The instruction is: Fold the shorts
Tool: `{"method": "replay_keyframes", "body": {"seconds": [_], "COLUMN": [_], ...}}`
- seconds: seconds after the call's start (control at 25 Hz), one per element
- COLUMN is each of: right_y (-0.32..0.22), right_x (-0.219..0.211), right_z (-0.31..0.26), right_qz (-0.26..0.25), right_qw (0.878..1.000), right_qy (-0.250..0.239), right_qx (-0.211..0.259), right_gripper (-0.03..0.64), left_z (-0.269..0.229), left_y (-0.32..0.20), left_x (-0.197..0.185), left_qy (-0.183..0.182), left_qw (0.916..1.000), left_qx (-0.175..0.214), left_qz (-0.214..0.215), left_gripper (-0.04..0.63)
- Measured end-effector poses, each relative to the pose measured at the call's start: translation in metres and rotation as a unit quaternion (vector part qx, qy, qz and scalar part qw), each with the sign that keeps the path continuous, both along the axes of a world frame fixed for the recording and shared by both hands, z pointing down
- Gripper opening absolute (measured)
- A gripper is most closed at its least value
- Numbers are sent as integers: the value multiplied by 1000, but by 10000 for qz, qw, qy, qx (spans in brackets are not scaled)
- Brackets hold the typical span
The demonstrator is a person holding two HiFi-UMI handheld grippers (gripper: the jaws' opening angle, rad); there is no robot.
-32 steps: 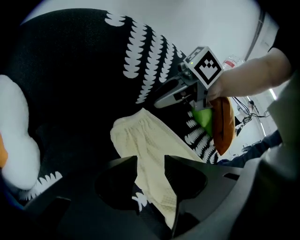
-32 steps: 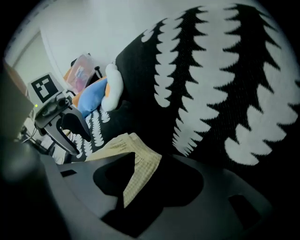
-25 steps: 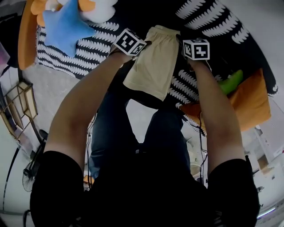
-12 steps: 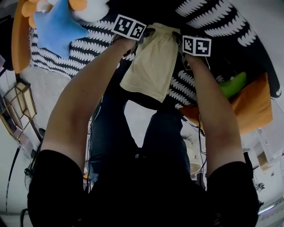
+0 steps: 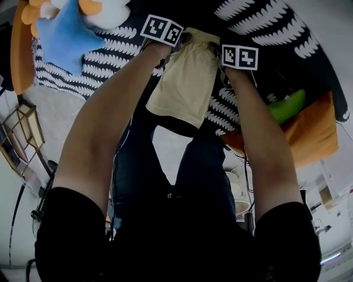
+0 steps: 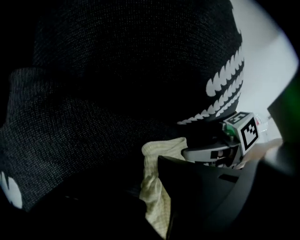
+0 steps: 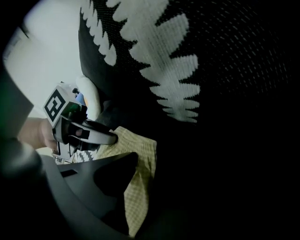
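Note:
Pale yellow shorts (image 5: 185,82) lie on a black blanket with white leaf marks (image 5: 105,60), legs hanging over its near edge. My left gripper (image 5: 183,37) is at the waistband's left corner and my right gripper (image 5: 217,48) at its right corner. In the left gripper view the yellow cloth (image 6: 151,197) runs between my left gripper's (image 6: 151,176) dark jaws, which have just been closing. In the right gripper view the waistband (image 7: 138,154) lies between my right gripper's (image 7: 140,176) jaws, which have just been closing a little. I see no pinch on either side.
A blue star plush (image 5: 66,33) and a white plush (image 5: 110,11) lie on the blanket at the far left. An orange cushion (image 5: 314,132) and a green toy (image 5: 287,106) sit at the right. The person's jeans-clad legs (image 5: 165,160) stand below the shorts.
Both hands have moved a little further away and down onto the waistband. The left marker cube has rolled. The shorts lie nearly as before.

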State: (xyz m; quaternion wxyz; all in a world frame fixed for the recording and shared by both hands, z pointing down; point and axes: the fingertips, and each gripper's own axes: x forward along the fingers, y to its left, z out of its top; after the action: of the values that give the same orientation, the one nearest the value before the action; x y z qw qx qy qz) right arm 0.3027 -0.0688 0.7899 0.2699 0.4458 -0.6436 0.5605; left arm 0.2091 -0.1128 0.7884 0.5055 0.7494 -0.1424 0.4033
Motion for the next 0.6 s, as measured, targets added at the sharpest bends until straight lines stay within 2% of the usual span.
{"method": "replay_keyframes", "body": {"seconds": [0.16, 0.28, 0.4, 0.6], "right_y": [-5, -7, -7, -22], "right_x": [2, -8, -17, -25], "right_z": [4, -1, -6, -26], "right_qz": [86, -36, -173, -574], "right_qw": [9999, 9989, 9975, 9969], "right_qy": [-81, -421, -649, -472], "right_qx": [-101, -190, -213, 275], "right_gripper": [178, 85, 57, 49], "left_z": [-4, -8, -11, -25], "left_y": [-6, -10, -11, -22], "left_x": [2, 2, -1, -12], "left_qy": [60, 113, 152, 188], "left_qw": [9996, 9992, 9989, 9979], "left_qx": [162, 270, 350, 587], "left_qz": [209, 274, 260, 199], "left_gripper": [76, 70, 67, 66]}}
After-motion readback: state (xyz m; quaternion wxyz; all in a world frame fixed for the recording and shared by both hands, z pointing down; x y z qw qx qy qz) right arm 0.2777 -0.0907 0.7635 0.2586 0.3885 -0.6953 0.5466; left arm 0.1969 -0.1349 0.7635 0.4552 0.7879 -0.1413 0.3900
